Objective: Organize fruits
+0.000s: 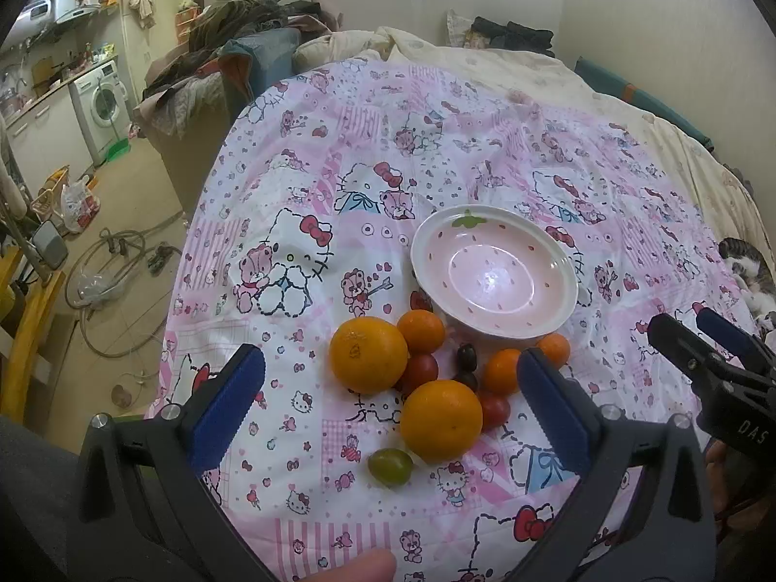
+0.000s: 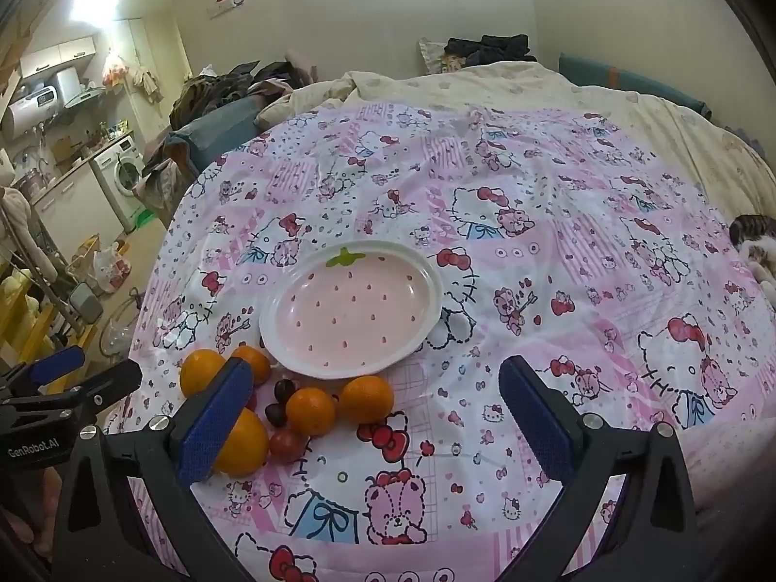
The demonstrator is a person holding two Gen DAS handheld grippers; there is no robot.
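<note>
Pink strawberry plate (image 2: 351, 313) lies empty on the bed's cartoon-print cover (image 2: 557, 252), fruits (image 1: 417, 378) clustered just beside its near rim, ready for loading. Left tongs (image 1: 390, 410) and right tongs (image 2: 376, 417) hover spread wide, holding nothing.

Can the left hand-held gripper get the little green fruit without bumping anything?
Probably yes. The left hand-held gripper is wide open, and the green fruit lies alone at the near edge of the pile. Only the big orange sits close beside it, so approaching from the front looks free.
</note>
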